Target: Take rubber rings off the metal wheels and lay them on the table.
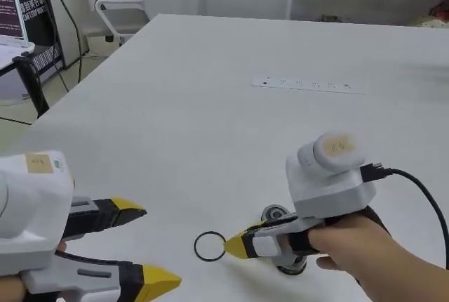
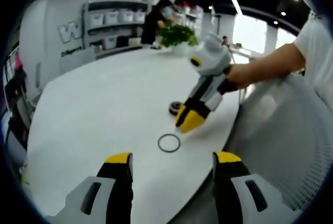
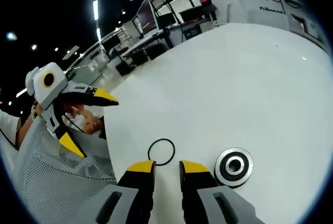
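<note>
A thin black rubber ring [image 1: 210, 246] lies flat on the white table [image 1: 210, 105]. Just right of it is my right gripper [image 1: 235, 246], its yellow tips a narrow gap apart and holding nothing. In the right gripper view the ring [image 3: 161, 151] lies just ahead of the right gripper [image 3: 167, 168], and a metal wheel [image 3: 234, 165] with a black band sits to the right. Two metal wheels [image 1: 275, 213] [image 1: 293, 267] are partly hidden behind that gripper. My left gripper [image 1: 153, 246] is wide open and empty at the lower left. From the left gripper [image 2: 173, 159], the ring [image 2: 169, 143] lies ahead.
A flat power strip [image 1: 309, 85] is set into the table further back. White chairs [image 1: 119, 0] stand past the far edge, and a mesh chair back [image 2: 281, 130] sits by the near edge. Wide bare tabletop stretches beyond the ring.
</note>
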`<move>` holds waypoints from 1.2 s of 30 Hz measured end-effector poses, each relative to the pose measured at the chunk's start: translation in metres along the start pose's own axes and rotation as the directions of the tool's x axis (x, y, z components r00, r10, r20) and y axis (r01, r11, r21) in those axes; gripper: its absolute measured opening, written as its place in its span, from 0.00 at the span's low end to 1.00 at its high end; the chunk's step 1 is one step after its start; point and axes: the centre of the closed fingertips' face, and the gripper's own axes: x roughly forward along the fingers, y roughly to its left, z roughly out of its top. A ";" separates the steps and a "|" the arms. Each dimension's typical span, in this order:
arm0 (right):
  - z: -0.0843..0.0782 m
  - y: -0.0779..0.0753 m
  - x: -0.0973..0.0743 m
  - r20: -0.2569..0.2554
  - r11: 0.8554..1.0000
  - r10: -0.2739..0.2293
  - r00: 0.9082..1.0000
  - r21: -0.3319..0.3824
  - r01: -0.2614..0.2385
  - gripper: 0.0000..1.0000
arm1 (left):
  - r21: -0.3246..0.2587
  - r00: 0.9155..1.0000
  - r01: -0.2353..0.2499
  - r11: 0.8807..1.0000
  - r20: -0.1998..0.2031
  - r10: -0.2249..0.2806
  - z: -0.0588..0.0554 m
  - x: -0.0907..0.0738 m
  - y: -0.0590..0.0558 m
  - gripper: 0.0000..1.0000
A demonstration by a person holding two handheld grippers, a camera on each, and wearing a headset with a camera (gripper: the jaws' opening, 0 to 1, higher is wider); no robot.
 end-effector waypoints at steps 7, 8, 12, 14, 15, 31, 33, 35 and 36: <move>0.013 0.013 -0.011 0.008 0.992 0.015 1.000 -0.123 -0.014 0.23 | -0.002 1.000 0.004 1.000 -0.003 -0.004 -0.001 0.001 0.000 0.63; 0.014 0.018 -0.013 0.002 0.989 0.027 1.000 -0.149 -0.026 0.24 | -0.002 1.000 0.005 1.000 -0.004 -0.005 -0.001 0.001 0.000 0.63; 0.016 0.026 -0.018 -0.008 0.979 0.039 0.999 -0.201 -0.040 0.30 | 0.000 1.000 0.009 1.000 -0.008 -0.009 -0.001 0.001 -0.001 0.63; 0.020 0.030 -0.022 -0.004 0.972 0.047 0.999 -0.230 -0.047 0.31 | 0.001 1.000 0.011 1.000 -0.010 -0.011 -0.002 0.001 -0.001 0.63; 0.022 0.032 -0.023 0.003 0.972 0.049 0.999 -0.230 -0.047 0.31 | 0.001 1.000 0.012 1.000 -0.010 -0.012 -0.002 0.001 -0.002 0.63; 0.046 0.043 -0.063 0.066 0.943 0.069 0.995 -0.329 -0.043 0.38 | 0.013 0.999 0.040 0.999 -0.035 -0.040 -0.005 0.004 -0.008 0.63; 0.047 0.041 -0.068 0.072 0.943 0.060 0.996 -0.332 -0.033 0.38 | 0.014 0.998 0.043 0.999 -0.035 -0.042 -0.005 0.004 -0.008 0.63; 0.048 0.039 -0.075 0.085 0.941 0.056 0.995 -0.338 -0.024 0.38 | 0.015 0.998 0.045 0.999 -0.035 -0.044 -0.005 0.004 -0.009 0.64; 0.049 0.037 -0.079 0.095 0.939 0.056 0.994 -0.343 -0.021 0.38 | 0.013 0.998 0.046 0.999 -0.034 -0.045 -0.005 0.004 -0.009 0.64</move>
